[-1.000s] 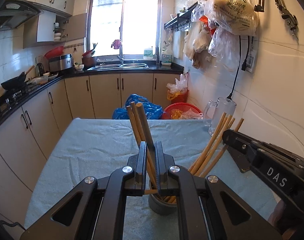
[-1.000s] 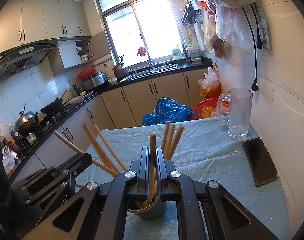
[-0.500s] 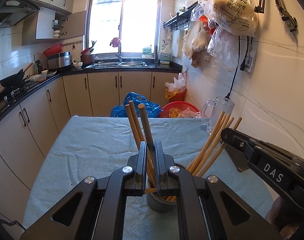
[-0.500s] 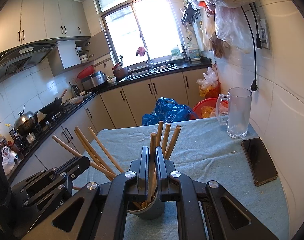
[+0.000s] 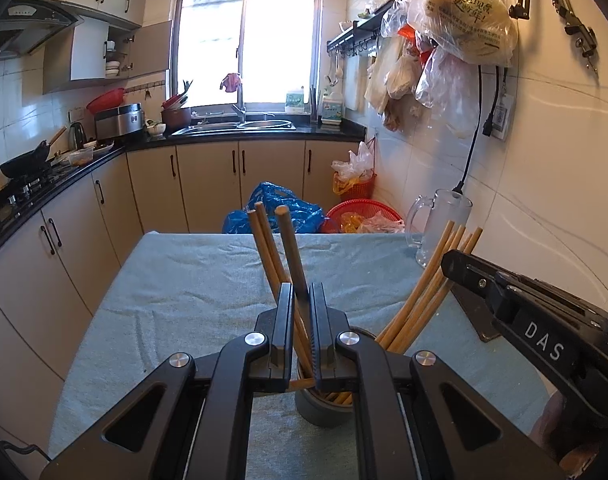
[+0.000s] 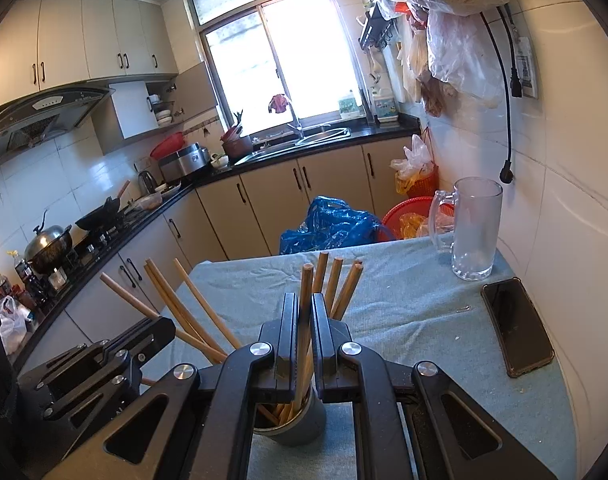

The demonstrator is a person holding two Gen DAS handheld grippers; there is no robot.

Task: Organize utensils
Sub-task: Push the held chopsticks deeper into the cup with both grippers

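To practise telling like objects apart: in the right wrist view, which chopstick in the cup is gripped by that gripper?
The upright chopstick between the right gripper fingers, rising from the grey cup; the others lean away ungripped.

White letters "DAS" on black right gripper [image 5: 456,264] body. Green printing on hanging translucent plastic bag [image 5: 460,12], characters too small to read.
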